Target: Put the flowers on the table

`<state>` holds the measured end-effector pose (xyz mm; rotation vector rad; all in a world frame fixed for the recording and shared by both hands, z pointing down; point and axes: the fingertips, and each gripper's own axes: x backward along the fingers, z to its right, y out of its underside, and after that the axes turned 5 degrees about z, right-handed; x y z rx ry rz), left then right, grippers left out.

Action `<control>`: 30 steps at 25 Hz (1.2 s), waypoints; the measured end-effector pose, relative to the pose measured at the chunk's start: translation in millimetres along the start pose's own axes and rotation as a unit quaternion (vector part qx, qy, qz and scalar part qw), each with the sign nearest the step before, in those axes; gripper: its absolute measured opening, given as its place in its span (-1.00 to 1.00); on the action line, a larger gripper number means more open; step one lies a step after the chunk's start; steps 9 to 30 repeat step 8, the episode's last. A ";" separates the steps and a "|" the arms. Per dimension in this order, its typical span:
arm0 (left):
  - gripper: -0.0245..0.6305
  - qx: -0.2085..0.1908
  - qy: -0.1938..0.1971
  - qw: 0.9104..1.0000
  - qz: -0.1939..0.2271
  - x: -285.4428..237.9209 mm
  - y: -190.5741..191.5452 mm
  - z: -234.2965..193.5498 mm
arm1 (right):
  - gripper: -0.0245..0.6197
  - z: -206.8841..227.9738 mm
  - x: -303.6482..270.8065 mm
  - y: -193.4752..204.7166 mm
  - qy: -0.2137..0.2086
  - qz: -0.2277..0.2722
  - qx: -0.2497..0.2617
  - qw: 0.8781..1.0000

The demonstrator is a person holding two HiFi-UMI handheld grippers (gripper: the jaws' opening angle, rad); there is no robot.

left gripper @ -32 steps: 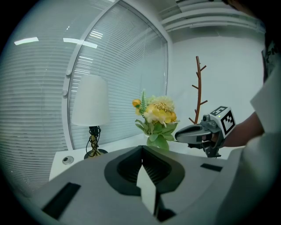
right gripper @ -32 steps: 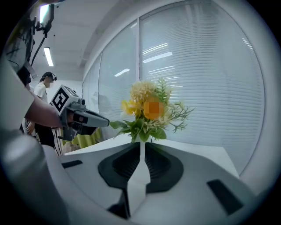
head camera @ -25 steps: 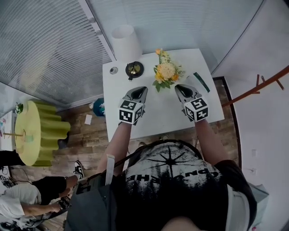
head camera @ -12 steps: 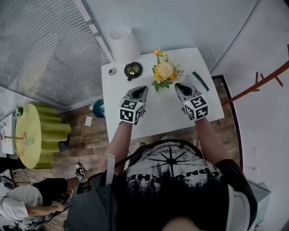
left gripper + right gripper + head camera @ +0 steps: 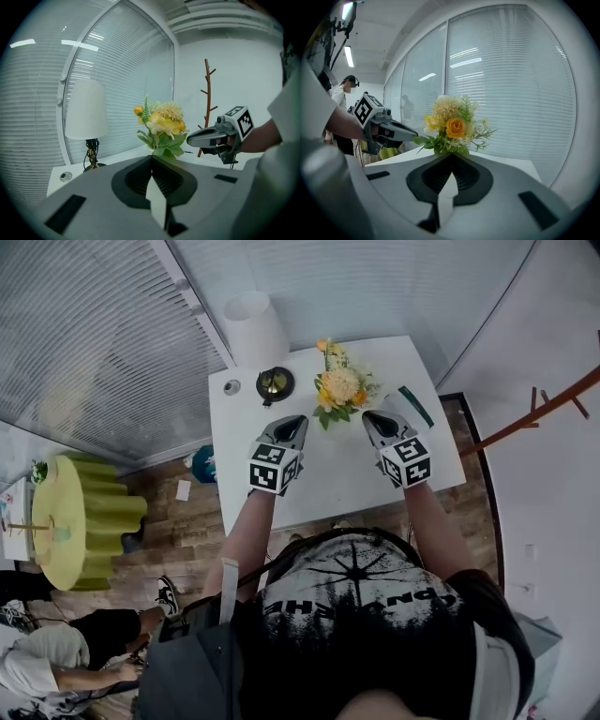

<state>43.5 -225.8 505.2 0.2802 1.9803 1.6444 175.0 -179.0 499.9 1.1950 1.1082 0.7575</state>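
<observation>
On the white table [image 5: 323, 479], far half: the flowers [image 5: 342, 387], a yellow-orange bunch w/ green leaves, stand upright, so we judge the task done or nearly so.

Risks from here, as we read them:
1. A knock. Both tips sit close to the bunch, one on each side. Any forward or inward drift of a shut tip would push the leaves and may tip the bunch over. Its foot is hidden behind the claw bodies in both gripper views, so we cannot say how steadily it stands.
2. A failed re-grip. W/ jaws together, neither claw can take the stems w/o opening first, and opening this near may brush the leaves.
3. Neighbours. The lamp [image 5: 255, 329] stands just left of the bunch at the table's back corner, and a dark strip [image 5: 415, 407] lies to its right. A sideways shove could send the bunch into either, or toward the back edge.

Claw state: the left claw [image 5: 292, 420] has its jaws together w/ nothing btw. them; the right claw [image 5: 371, 416] likewise, empty.

Position: the bunch lies btw. the two tips and slightly beyond them, near both; we see no contact. Each gripper view shows it dead ahead, just over the closed tips, w/ the other claw at its side.
</observation>
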 end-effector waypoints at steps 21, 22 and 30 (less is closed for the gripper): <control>-0.89 -0.007 -0.002 1.000 -0.006 -3.7 0.0 -0.9 | -0.87 1.0 -1.5 3.8 -0.002 -0.003 -0.004 1.000; -0.89 -0.007 -0.002 1.000 -0.006 -3.7 0.0 -0.9 | -0.87 1.0 -1.5 3.8 -0.002 -0.003 -0.004 1.000; -0.89 -0.007 -0.002 1.000 -0.006 -3.7 0.0 -0.9 | -0.87 1.0 -1.5 3.8 -0.002 -0.003 -0.004 1.000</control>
